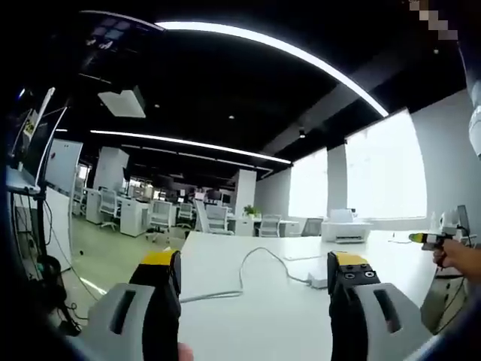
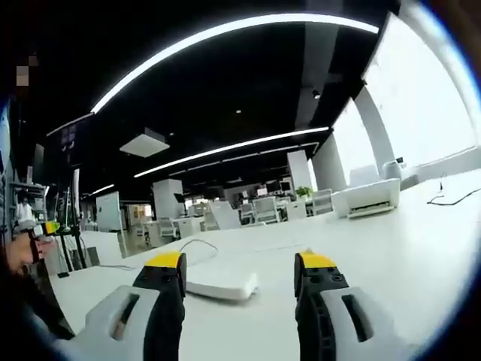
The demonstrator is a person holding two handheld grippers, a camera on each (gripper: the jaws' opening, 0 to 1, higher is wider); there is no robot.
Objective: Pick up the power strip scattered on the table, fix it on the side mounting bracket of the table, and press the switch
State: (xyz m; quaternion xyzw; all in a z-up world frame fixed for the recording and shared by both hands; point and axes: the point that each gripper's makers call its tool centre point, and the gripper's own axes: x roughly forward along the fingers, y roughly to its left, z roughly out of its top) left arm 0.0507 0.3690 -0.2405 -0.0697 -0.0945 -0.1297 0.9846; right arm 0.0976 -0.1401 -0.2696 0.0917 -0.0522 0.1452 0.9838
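A: What's the surface and the room?
B: A wide white table (image 1: 255, 301), in an open-plan office with a black ceiling, long curved light strips, big bright windows, and rows of white desks and chairs behind.

A: Where's the task's thing?
B: One flat white rectangular power strip (image 2: 223, 285) lies on the table, its white cord (image 1: 259, 263) looping away across the top. In the right gripper view it sits near, just ahead of the jaws; in the left gripper view it's a small block farther off beside the right-hand jaw.

A: And the claws?
B: Two. The left gripper (image 1: 255, 274) and the right gripper (image 2: 239, 272), grey with yellow-tipped black jaws, both stand wide apart and hold nothing.

A: Anything one view adds?
B: A white printer (image 1: 346, 229) on the table's far side shows in both. The left gripper view catches a person's hand (image 1: 458, 259) at its right edge.
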